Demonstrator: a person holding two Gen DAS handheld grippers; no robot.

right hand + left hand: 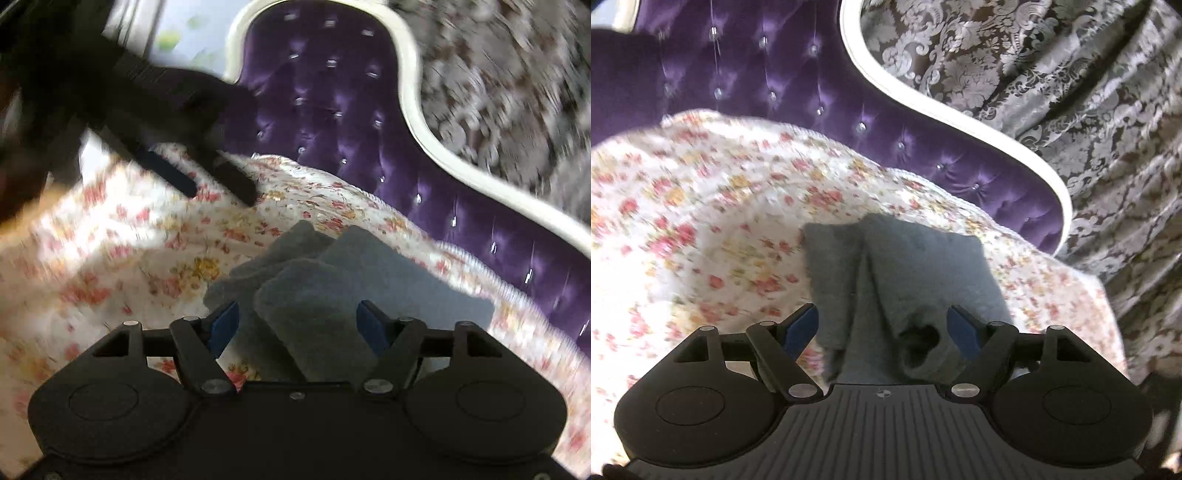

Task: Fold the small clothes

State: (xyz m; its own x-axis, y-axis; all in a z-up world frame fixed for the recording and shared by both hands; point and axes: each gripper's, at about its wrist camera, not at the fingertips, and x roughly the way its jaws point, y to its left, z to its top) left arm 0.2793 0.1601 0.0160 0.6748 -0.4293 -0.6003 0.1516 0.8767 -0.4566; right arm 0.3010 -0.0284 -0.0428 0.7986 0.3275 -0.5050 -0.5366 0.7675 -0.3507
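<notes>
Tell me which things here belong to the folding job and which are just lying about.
Part of the job:
- grey garment, lying folded on the bedspread
- left gripper, open
- right gripper, open

Just there:
- floral bedspread
- purple tufted headboard
- patterned curtain

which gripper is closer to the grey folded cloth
The right gripper: the grey cloth sits right at its open jaws, while the left gripper hangs off to the side over the floral bedspread.
</notes>
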